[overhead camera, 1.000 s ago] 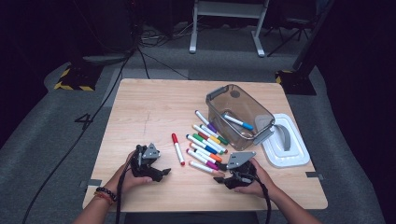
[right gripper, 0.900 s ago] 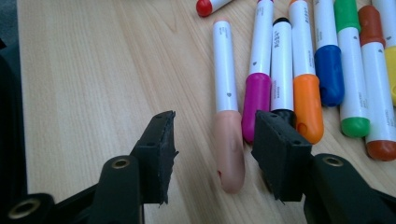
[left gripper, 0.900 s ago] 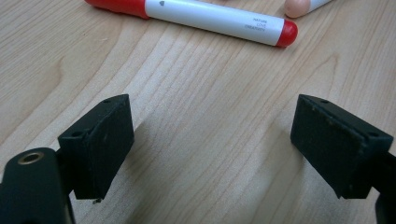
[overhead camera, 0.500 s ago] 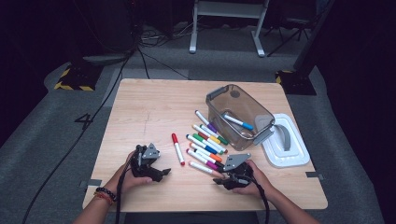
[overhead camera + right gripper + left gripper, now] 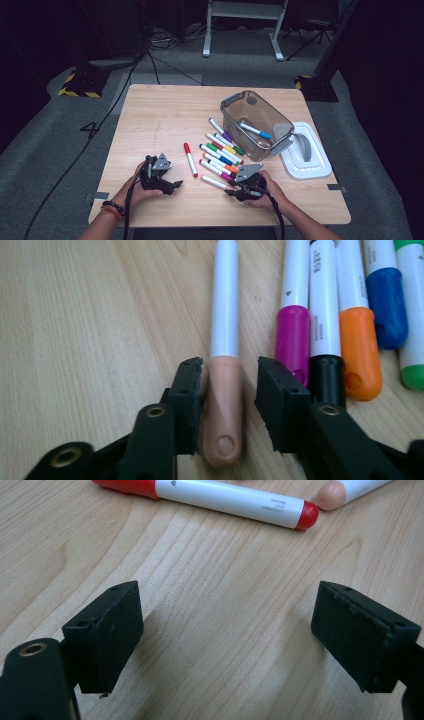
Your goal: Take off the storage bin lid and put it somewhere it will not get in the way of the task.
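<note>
the right gripper (image 5: 227, 405) is straddling the peach-capped white marker (image 5: 223, 375) at its cap end, where the pen is lying flat on the light wooden table (image 5: 160, 120). its jaws have just been closing in on the cap: the left pad is touching the cap's side, while a thin gap is showing between the cap and the other pad, so the marker is sitting between the jaws and not yet clamped. in the high view this right gripper (image 5: 231, 189) is resting at the near end of the row of coloured markers, with the peach-capped marker (image 5: 214, 182) as the nearest pen of that row, well short of the clear grey plastic bin (image 5: 235, 117) with the blue-capped marker (image 5: 255, 131) inside. just beside the peach-capped marker, the magenta-capped marker (image 5: 294, 330), the black-capped marker (image 5: 325, 315) and the orange-capped marker (image 5: 357, 340) are lying parallel to it.

the left gripper (image 5: 227, 635) is hovering low over bare wood with its jaws apart and nothing between them; the red-capped white marker (image 5: 220, 497) is lying across the table beyond its tips. from above, the left gripper (image 5: 172, 186) is sitting left of the peach-capped marker, with the red marker (image 5: 190, 159) between the two hands. a white plastic lid (image 5: 320, 167) is lying right of the bin.
</note>
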`<state>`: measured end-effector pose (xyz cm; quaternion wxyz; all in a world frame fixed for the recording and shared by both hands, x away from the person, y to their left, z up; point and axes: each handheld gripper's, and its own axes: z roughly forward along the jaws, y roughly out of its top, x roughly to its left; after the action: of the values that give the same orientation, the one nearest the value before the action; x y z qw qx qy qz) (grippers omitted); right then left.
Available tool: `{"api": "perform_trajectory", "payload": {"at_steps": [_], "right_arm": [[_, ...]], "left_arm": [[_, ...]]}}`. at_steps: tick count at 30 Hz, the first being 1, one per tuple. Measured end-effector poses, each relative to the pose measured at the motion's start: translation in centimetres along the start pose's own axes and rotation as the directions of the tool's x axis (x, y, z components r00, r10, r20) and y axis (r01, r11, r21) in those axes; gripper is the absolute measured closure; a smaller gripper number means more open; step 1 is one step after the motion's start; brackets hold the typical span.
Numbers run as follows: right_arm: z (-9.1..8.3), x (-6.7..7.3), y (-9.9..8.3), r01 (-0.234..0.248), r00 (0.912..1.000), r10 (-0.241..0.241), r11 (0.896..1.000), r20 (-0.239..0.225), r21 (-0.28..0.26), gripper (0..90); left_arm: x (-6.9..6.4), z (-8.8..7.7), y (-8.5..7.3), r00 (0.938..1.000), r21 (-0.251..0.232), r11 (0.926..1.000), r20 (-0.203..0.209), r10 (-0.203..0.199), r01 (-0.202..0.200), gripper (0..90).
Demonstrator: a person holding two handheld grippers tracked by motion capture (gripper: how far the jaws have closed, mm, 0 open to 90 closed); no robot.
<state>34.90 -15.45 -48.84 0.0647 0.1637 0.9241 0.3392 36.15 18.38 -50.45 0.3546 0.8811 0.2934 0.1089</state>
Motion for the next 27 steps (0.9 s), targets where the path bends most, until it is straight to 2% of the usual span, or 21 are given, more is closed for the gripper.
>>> {"api": "perform_trajectory", "payload": {"at_steps": [5,13,18,27], "right_arm": [[-0.2,-0.4,-0.2,-0.004,1.0,0.004,1.0,-0.002,-0.003,74.3],[-0.7,-0.4,-0.9,-0.002,0.9999,0.002,1.0,0.015,-0.013,75.1],[-1.0,-0.2,-1.0,0.018,0.9997,-0.017,1.0,0.019,-0.006,75.2],[-2.3,-0.1,-0.8,0.026,0.9995,-0.025,0.998,0.02,-0.049,75.2]], "left_arm": [[0.0,0.0,0.0,1.0,0.001,1.0,-0.002,-0.002,0.002,13.8],[0.0,0.0,0.0,1.0,0.001,1.0,-0.002,-0.002,0.002,13.8],[0.0,0.0,0.0,1.0,0.001,1.0,-0.002,-0.002,0.002,13.8],[0.0,0.0,0.0,1.0,0.001,1.0,-0.002,-0.002,0.002,13.8]]}}
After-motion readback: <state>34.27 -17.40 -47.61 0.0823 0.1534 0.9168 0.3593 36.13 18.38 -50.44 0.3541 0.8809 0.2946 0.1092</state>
